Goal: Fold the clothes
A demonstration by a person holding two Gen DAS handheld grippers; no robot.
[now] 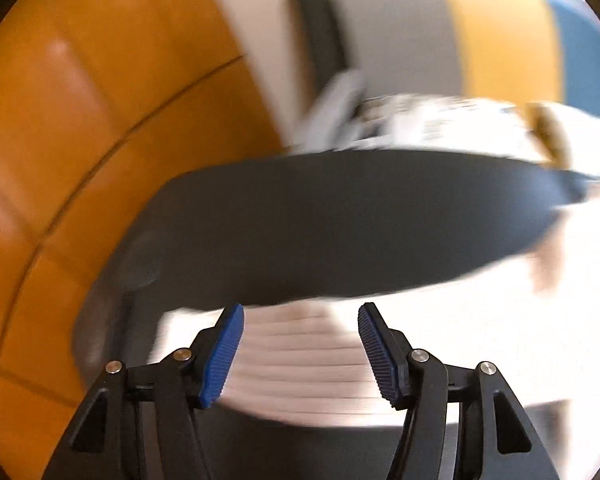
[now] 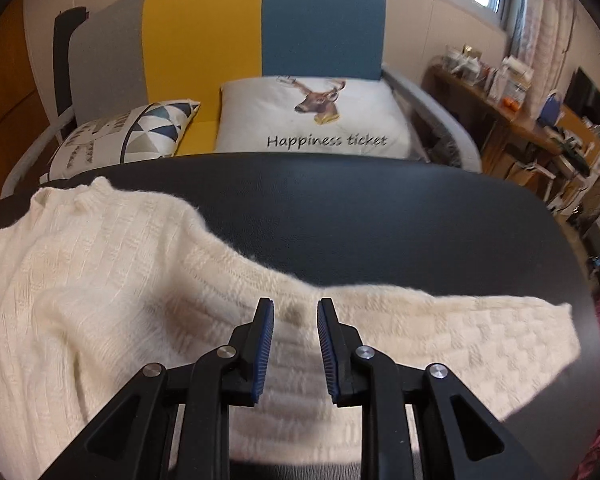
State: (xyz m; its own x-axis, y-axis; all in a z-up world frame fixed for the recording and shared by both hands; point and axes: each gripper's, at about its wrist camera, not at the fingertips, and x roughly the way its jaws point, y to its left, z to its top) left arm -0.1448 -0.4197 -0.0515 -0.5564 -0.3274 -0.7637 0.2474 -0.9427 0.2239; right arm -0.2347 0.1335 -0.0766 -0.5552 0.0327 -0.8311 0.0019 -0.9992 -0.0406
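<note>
Cream knit sweater (image 2: 112, 280) is spread flat on the dark round table (image 2: 380, 216), one sleeve stretched out to the right in the right wrist view, w/ the grey/yellow/blue sofa (image 2: 228, 40) and a deer cushion (image 2: 316, 116) behind it. My right gripper (image 2: 295, 312) hangs over the sleeve w/ its jaws only a bit apart and nothing pinched btwn them. Left view's super blurry, but my left gripper (image 1: 300, 312) has its jaws wide apart and empty over the sweater near the table edge.

deer cushion (image 2: 312, 116) | patterned cushion (image 2: 128, 136) | sofa (image 2: 204, 40) | cluttered shelf (image 2: 512, 108)
</note>
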